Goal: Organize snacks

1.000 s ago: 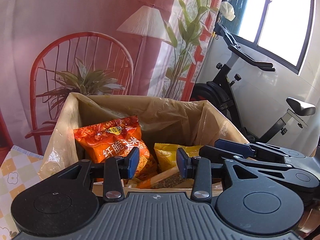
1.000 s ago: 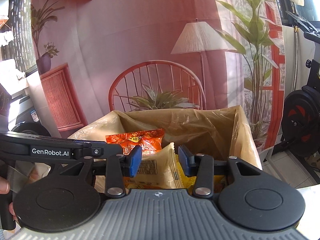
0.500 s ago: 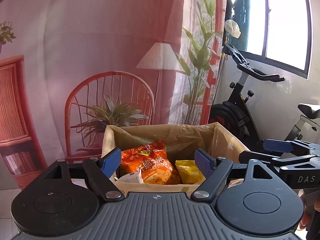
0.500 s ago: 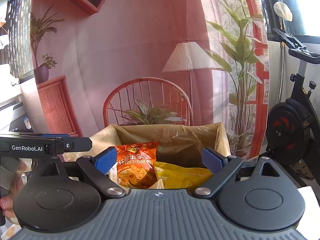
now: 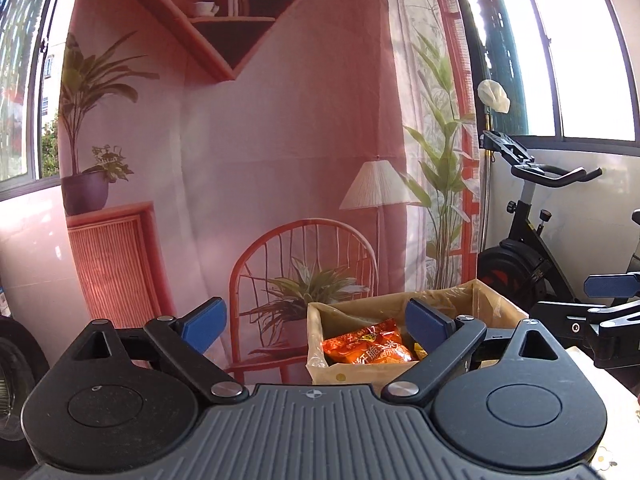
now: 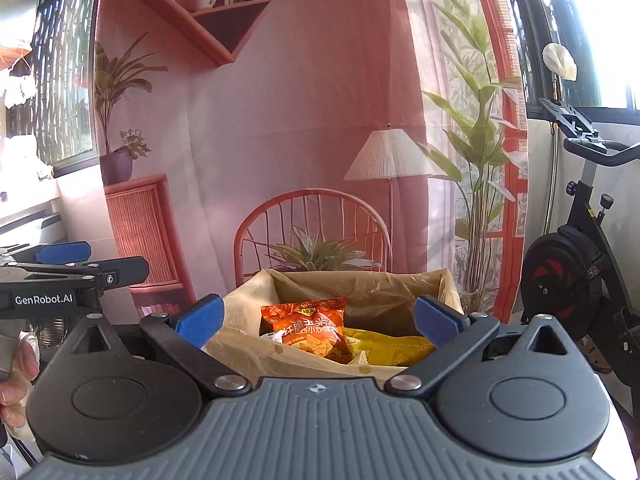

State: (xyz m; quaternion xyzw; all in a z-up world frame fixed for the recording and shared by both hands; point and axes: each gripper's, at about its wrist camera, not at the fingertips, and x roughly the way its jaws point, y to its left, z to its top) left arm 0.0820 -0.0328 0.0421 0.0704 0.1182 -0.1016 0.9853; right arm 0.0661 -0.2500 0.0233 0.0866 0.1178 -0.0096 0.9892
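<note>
- The left gripper (image 5: 316,322), black with blue pads, is seen with its jaws opening wide; nothing is held between them.
- The right gripper (image 6: 318,318) is likewise opening, empty.
- The plastic-lined cardboard box (image 6: 448,284) is framed ahead of both, with the orange snack packet (image 6: 310,330) inside.
- A yellow snack packet (image 6: 394,346) is shown clearly only in the right view.
- A person's fingers (image 6: 16,376) are visible only there.

Both grippers are black with ribbed grey housings, silver pivot screws, blue-padded jaws and white "GenRobot.AI" lettering.
</note>
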